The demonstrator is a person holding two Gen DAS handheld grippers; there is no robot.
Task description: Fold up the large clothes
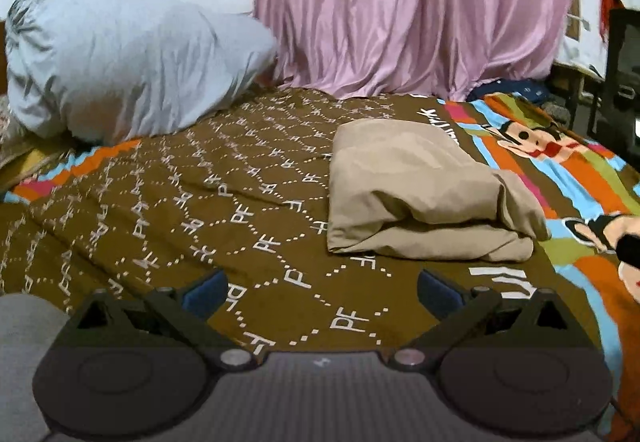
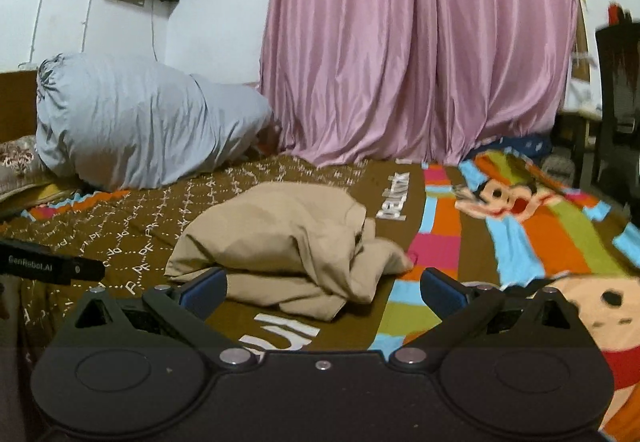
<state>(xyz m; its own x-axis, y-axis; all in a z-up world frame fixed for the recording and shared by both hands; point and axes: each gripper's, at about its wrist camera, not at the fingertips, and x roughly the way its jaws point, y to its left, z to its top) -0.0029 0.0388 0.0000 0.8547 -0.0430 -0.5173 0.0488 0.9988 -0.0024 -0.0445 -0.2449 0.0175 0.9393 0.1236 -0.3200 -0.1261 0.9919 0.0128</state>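
A folded garment (image 1: 424, 193) lies on the bedspread (image 1: 200, 222), ahead of both grippers. The left gripper (image 1: 320, 292) sits to its left (well apart from it), the right gripper (image 2: 324, 290) just before it. Behind the garment hangs a curtain (image 1: 408, 5), with a pillow (image 1: 120, 61) at the curtain's left.

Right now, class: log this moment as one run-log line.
left gripper: open, empty | right gripper: open, empty | beige folded cloth garment: lying on brown patterned bedspread, ungripped
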